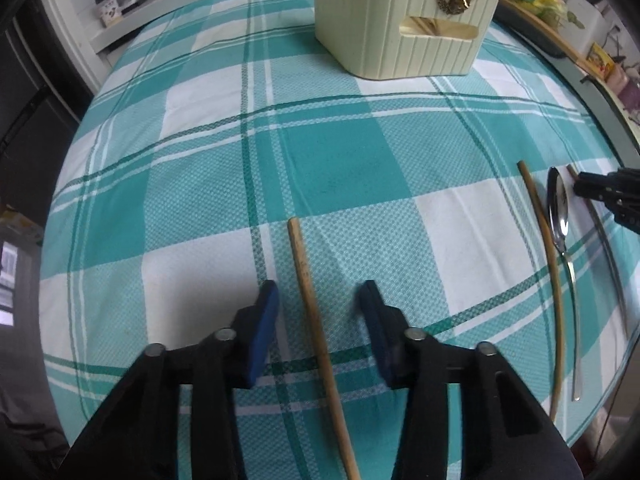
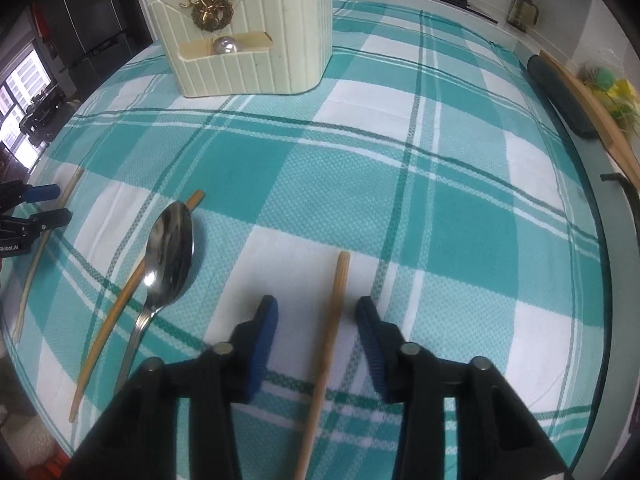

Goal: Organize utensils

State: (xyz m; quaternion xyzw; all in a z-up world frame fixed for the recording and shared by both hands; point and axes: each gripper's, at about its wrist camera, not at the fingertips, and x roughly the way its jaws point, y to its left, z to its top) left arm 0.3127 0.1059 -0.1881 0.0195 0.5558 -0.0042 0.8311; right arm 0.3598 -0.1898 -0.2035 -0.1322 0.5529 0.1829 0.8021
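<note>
Chopsticks lie between your jaws on both sides. Your left gripper (image 1: 318, 294) is spread wide over a wooden chopstick (image 1: 316, 332) that runs up between the blue pads (image 1: 266, 328), touching neither. Your right gripper (image 2: 316, 312) is equally wide apart around a second, ridged chopstick (image 2: 328, 344), again with a gap on each side; neither gripper has hold of anything.

Just left of your right gripper, the steel spoon (image 2: 170, 248) lies bowl-up on the checked tablecloth (image 2: 440, 220), its bowl overlapping a darker chopstick (image 2: 120, 300) that slants beneath it. The left wrist view shows that same spoon (image 1: 560, 216) and chopstick (image 1: 548, 264) near the cloth's right edge, apparently side by side, with your right gripper's tips (image 1: 604, 192) just beyond them.

Only the right wrist view catches your left gripper (image 2: 44, 206) at the frame's left edge, with the pale chopstick (image 2: 36, 256) under it.

Farther out, broad bare cloth stretches ahead of both grippers up to the cream ribbed utensil holder (image 2: 256, 36) with its gold stag-head ornament (image 2: 210, 10). From the right you see a rounded shiny spoon bowl (image 2: 225, 45) in its front slot and stick ends poking above its rim; from the left the slot (image 1: 440, 30) shows only gold-coloured lining. The table's rim curves close on the right, with a dark elongated object (image 2: 560, 96) lying along it.
</note>
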